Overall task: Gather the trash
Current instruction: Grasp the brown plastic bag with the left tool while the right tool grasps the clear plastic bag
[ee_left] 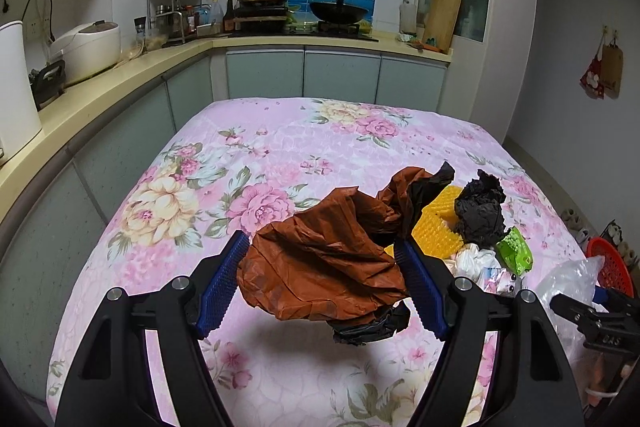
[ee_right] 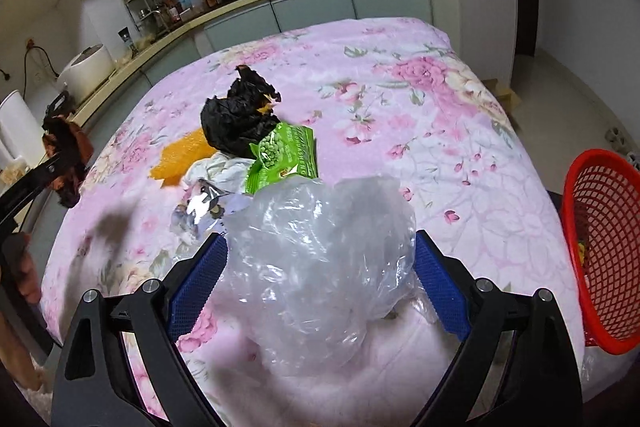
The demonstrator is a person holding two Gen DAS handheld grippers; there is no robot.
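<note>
Trash pickup under way, most of the pile uncollected.
Left gripper (ee_left: 320, 291) clamps a brown bag (ee_left: 320, 255) lifted off the table (ee_left: 280, 131); right gripper (ee_right: 320, 287) stands wide around a clear plastic bag (ee_right: 324, 227), grip uncertain. Beyond lie green packet (ee_right: 284, 159), black wad (ee_right: 236, 123), yellow piece (ee_right: 180, 159); red basket (ee_right: 600, 195) waits right.

The trash pile (ee_right: 244, 147) is the one cluster on the floral desk (ee_right: 420, 115): a black crumpled bag (ee_right: 236, 123), green snack packet (ee_right: 286, 155), yellow piece (ee_right: 180, 159), white wad (ee_right: 216, 167) and foil wrapper (ee_right: 200, 207), touching or overlapping. Beyond the pile and to its right the cloth lies bare. Right of the pile, at the desk's edge, the red basket (ee_right: 600, 247) blocks that side. Left of the pile a kitchen counter (ee_left: 120, 75) runs close beside the desk.
</note>
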